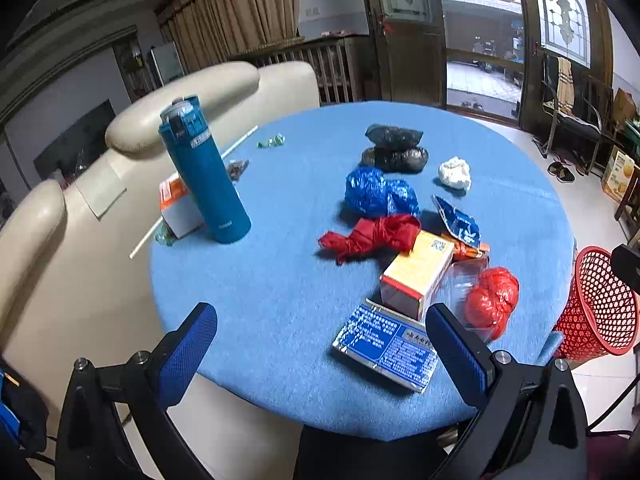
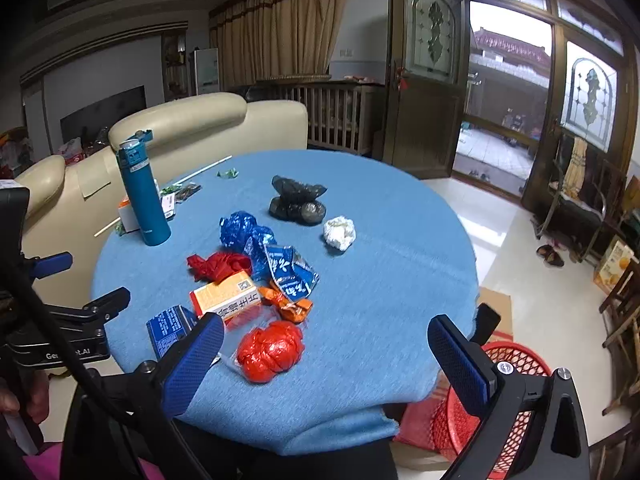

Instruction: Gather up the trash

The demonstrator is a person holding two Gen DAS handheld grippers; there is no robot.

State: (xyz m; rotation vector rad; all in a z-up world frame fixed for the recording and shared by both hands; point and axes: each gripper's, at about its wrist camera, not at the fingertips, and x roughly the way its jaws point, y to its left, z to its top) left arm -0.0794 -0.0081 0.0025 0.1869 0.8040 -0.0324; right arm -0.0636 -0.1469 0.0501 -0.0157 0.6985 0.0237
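- Your left gripper (image 1: 320,344) is spread wide, its two blue-padded fingers (image 1: 188,354) far apart with nothing between them.
- It hovers at the near edge of the counter (image 1: 280,300), angled forward and slightly down.
- Your right gripper (image 2: 326,360) is likewise spread wide, its fingers (image 2: 460,364) gripping nothing.
- It hangs over the near rim of the counter, the right finger out past the edge.
- In the right wrist view your left gripper shows at the left margin, level with the right one and well apart from it.
- Your hand (image 2: 24,400) is partly visible at the lower left of that view.
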